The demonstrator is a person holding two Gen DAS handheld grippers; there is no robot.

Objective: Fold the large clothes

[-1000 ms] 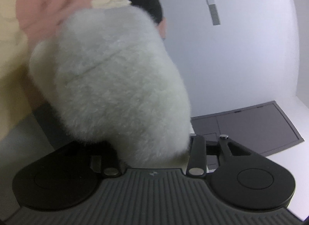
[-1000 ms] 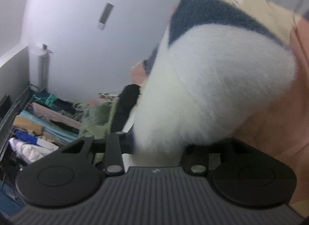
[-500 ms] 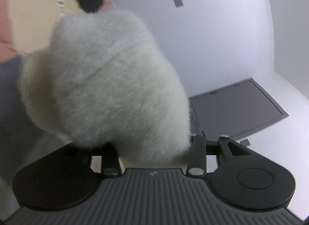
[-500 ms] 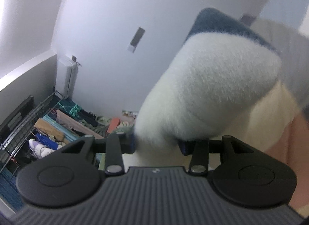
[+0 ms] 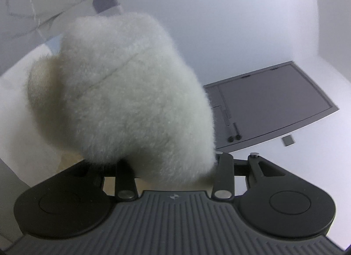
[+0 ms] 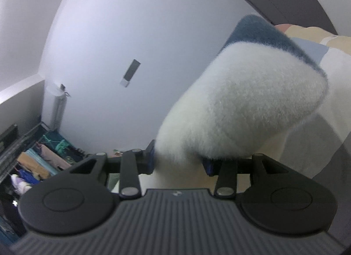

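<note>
A thick white fleece garment [image 5: 122, 92] fills the middle of the left wrist view; my left gripper [image 5: 173, 167] is shut on a bunched fold of it, and the fingertips are buried in the fleece. In the right wrist view the same white fleece garment [image 6: 245, 110], with a dark blue band [image 6: 258, 29] at its top, is clamped in my right gripper [image 6: 179, 163]; one blue finger pad [image 6: 151, 156] shows at the left of the fold. Both grippers point upward, holding the garment raised.
A white ceiling [image 5: 219, 25] with a dark recessed panel [image 5: 269, 103] is behind the left gripper. In the right wrist view a rack of clothes [image 6: 39, 160] stands at lower left below a white wall. A person's grey sleeve [image 5: 43, 9] is at the upper left.
Both grippers have tilted further upward with the fleece still clamped; the pink and cream cloth has left the left view, and more ceiling and wall shows.
</note>
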